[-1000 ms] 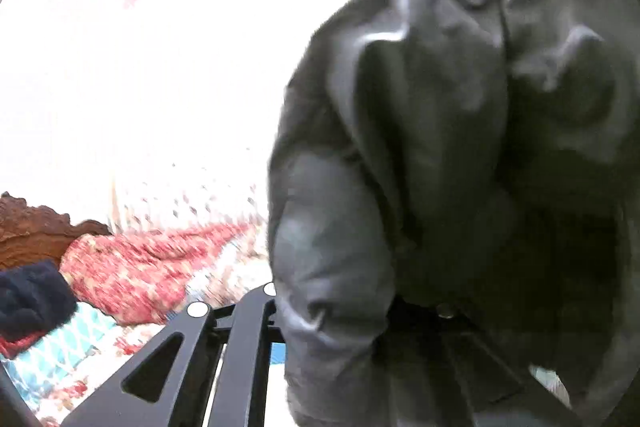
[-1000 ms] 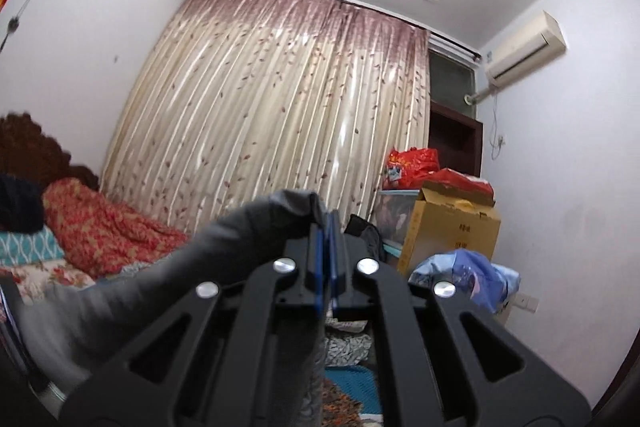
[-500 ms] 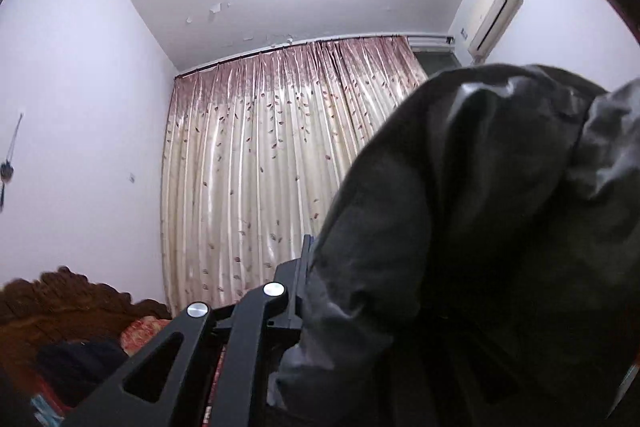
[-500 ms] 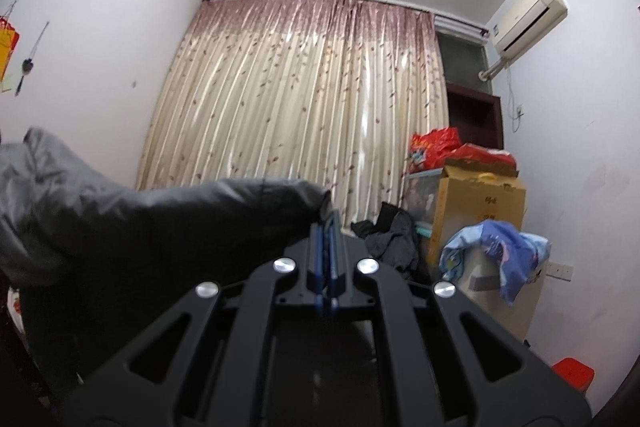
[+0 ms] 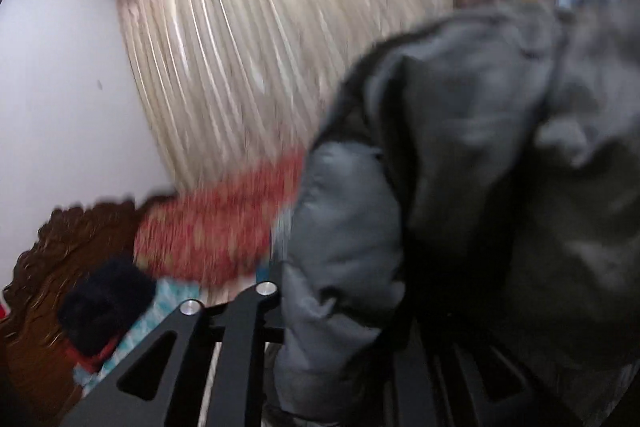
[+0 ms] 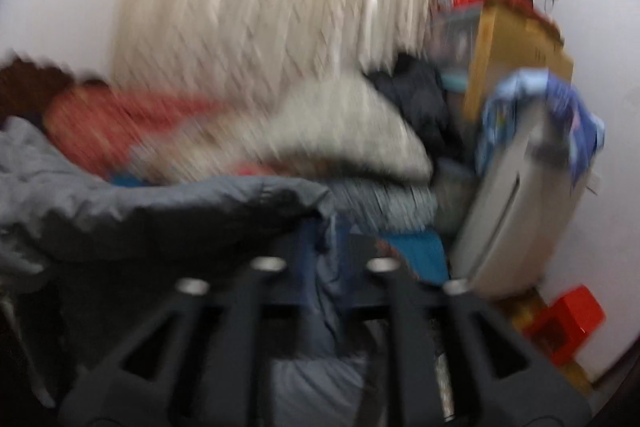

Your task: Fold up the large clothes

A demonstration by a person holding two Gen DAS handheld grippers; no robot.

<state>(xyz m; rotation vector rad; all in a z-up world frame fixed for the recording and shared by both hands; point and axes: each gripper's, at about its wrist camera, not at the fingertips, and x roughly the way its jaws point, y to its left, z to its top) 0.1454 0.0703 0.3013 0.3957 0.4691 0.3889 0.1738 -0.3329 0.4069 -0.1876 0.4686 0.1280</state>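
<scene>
In the left wrist view, a grey padded jacket [image 5: 460, 167] is seen bunched from 12 to 6 o'clock, draped over the right half of the left gripper [image 5: 320, 307]; only its left finger [image 5: 244, 347] is exposed, so whether that tong is closed on the cloth cannot be told. A carved wooden headboard [image 5: 60, 267], a dark bundle [image 5: 104, 303] and a red floral quilt [image 5: 216, 227] are shown only clearly here, at 8 to 9 o'clock. In the right wrist view, much blurred, the right gripper [image 6: 326, 247] is seen with its fingers parted, and jacket fabric lies in the gap and trails off to 9 o'clock. Shown only in this view are a white pillow [image 6: 340, 131] at centre, a cardboard box [image 6: 516, 59] at 2 o'clock, a blue cloth [image 6: 536, 107] over a white appliance [image 6: 512, 211], and a red stool [image 6: 568, 323] at 4 o'clock. A pale pleated curtain [image 5: 260, 47] is seen in both.
</scene>
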